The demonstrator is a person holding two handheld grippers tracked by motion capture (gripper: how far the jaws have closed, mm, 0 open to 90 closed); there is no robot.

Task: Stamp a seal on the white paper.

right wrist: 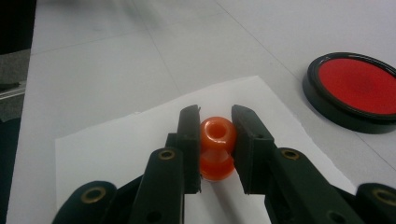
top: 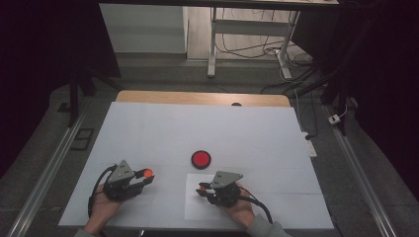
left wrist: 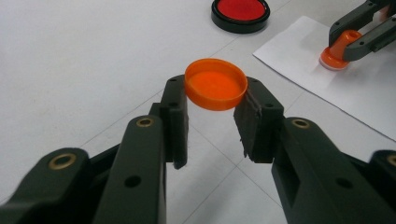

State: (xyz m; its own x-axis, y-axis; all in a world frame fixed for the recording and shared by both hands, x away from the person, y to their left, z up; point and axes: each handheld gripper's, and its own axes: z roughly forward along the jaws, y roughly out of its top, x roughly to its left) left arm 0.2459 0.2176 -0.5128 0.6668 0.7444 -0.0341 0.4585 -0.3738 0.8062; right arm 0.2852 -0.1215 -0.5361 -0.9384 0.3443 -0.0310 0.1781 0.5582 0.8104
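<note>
white counter under dim light, dark room around, cables on the floor beyond. sheet of white paper lies near the person's edge, and a red ink pad in a black case sits open just beyond it, lid not seen.

left tongs clamped on an orange cap, open side up, held by its rim between both pads, lifted off the counter as far as i can tell. right tongs closed on the neck of an orange stamp, knobbed handle up, base down on the paper. in the left gripper view the stamp stands upright with its base on the sheet, so it looks pressed down or resting there.

progress, judged: cap is off, stamp is at the paper, so the stamping step looks in hand. can't tell if a mark is on the paper, base hides it. likely left: lift the stamp, fit the cap back on, set both down. ink pad well apart from both tongs.
</note>
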